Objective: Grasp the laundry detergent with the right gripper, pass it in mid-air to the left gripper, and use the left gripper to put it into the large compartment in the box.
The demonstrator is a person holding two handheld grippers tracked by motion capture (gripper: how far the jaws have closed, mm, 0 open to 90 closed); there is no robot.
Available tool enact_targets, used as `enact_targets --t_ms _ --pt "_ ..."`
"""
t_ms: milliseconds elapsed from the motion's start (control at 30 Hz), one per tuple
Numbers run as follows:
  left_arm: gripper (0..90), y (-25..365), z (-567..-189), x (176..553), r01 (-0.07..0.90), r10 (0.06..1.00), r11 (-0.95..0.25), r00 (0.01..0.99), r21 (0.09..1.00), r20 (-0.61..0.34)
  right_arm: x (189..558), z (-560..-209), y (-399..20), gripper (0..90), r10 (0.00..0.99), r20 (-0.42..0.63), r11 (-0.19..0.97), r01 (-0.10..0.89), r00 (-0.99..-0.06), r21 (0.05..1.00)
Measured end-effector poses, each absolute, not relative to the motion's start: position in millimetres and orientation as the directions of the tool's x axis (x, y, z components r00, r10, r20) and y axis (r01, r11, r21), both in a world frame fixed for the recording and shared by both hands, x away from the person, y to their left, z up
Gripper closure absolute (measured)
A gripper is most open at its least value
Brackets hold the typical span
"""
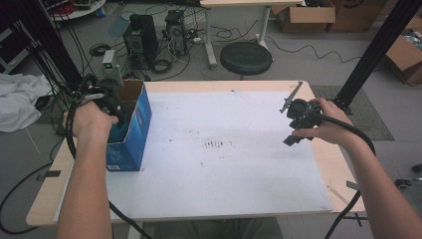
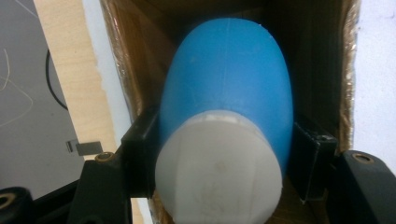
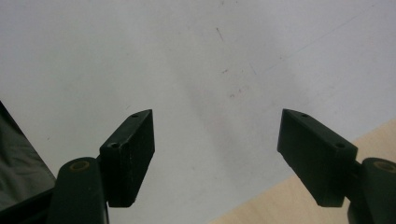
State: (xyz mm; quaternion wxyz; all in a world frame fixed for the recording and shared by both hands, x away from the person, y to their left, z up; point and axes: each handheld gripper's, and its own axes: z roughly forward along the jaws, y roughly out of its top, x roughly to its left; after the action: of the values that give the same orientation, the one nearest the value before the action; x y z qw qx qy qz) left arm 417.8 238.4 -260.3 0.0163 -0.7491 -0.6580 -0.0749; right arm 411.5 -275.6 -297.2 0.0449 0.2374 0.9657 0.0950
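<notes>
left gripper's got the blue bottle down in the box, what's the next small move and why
Probably open the left gripper and let go. Its jaws clamp the blue bottle just above the white cap, and the bottle already sits between the cardboard walls of the blue box. The right gripper hangs open over the table.

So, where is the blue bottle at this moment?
The blue bottle sits clamped in the left gripper, inside the open blue box at the table's left edge.
</notes>
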Motion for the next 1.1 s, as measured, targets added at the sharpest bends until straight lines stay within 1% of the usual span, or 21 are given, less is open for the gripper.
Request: enact_targets --t_ms 300,567,1100 --pt "38.7 238 -270 418 0.988 0.983 -0.137 0.128 0.069 0.129 413 -301 -277 27.8 0.474 -0.03 0.866 0.46 -0.88 0.196" --pt "38.6 238 -271 416 0.986 0.983 -0.14 0.127 0.093 0.129 412 -302 -278 27.7 0.477 -0.021 0.864 0.464 -0.879 0.196" --pt "38.1 236 -272 416 0.986 0.982 -0.146 0.135 0.081 0.129 411 -302 -283 27.4 0.479 -0.028 0.862 0.464 -0.877 0.203"
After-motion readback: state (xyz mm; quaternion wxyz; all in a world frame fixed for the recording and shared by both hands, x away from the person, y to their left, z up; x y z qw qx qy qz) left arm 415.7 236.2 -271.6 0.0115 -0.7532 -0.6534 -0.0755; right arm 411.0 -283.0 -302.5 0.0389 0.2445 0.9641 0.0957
